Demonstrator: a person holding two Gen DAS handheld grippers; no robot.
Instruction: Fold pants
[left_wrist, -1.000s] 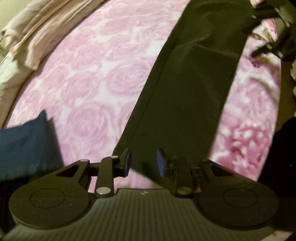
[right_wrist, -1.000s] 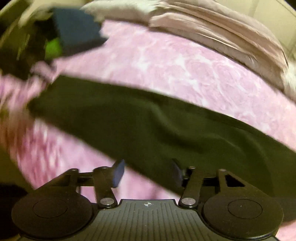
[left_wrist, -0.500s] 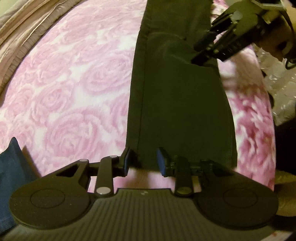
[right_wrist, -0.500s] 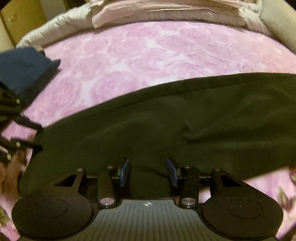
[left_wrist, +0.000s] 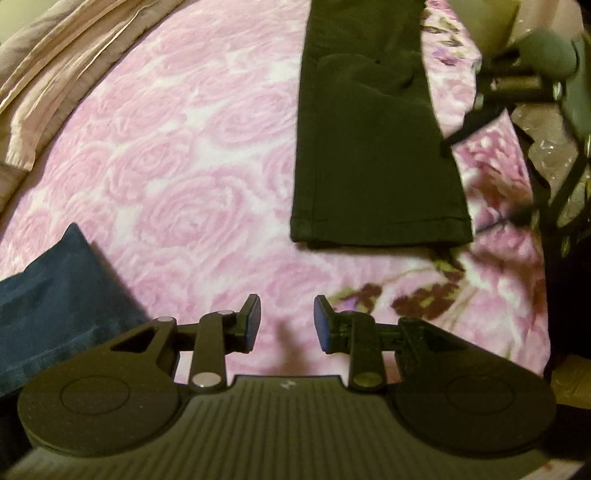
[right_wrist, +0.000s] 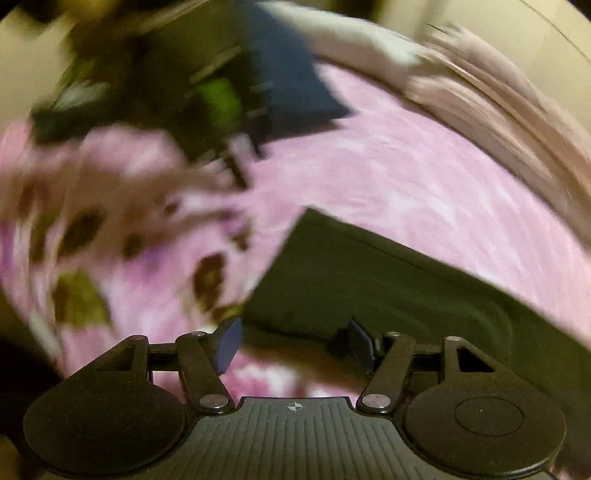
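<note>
Jaws parted and empty on both my left gripper and right gripper, I judge the dark pants, flat on the pink bedspread, soft and floppy, best pinched at hem corners.

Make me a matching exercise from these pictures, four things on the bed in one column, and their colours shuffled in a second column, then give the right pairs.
Things:
1. pants
2. folded garment
3. bedspread
4. bunched bedding

Colours:
A. pink with a rose pattern
B. dark blue
C. pale beige-pink
D. black

Pairs: 1-D, 2-B, 3-A, 4-C
</note>
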